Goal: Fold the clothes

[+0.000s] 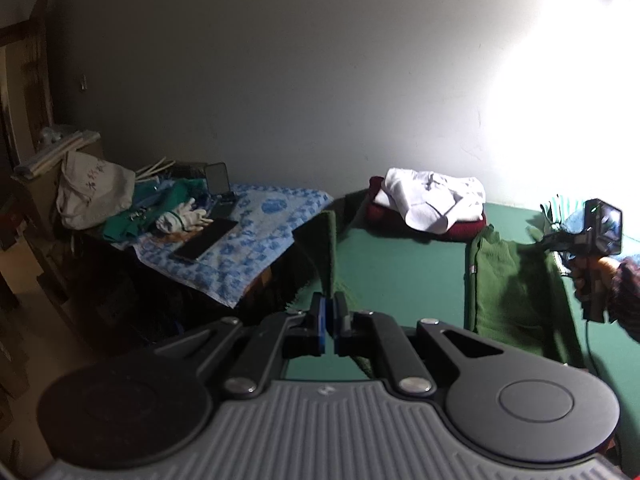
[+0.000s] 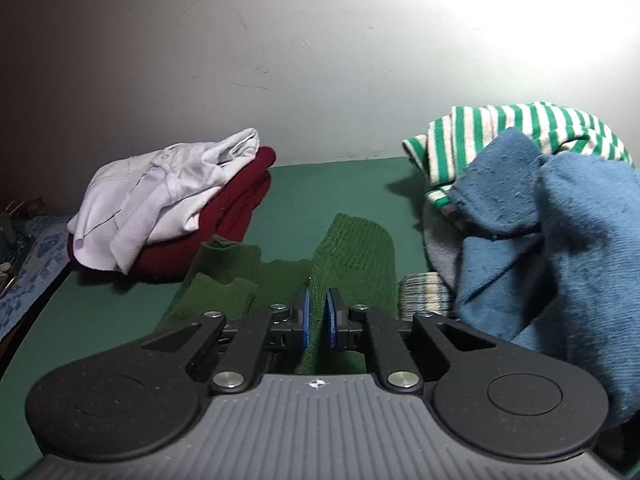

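Both jaws grip the green sweater (image 2: 352, 256): left gripper (image 1: 330, 320) on one edge, right gripper (image 2: 317, 320) on the opposite edge, its length stretched between them.

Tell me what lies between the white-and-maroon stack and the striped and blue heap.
In the right wrist view, bare green surface lies between the stack and the heap; nearer the camera, the green sweater lies in that gap.

You won't find any readable text here: the dark marks printed on the pale cloth bag (image 1: 94, 194) at the left are too blurred to read.
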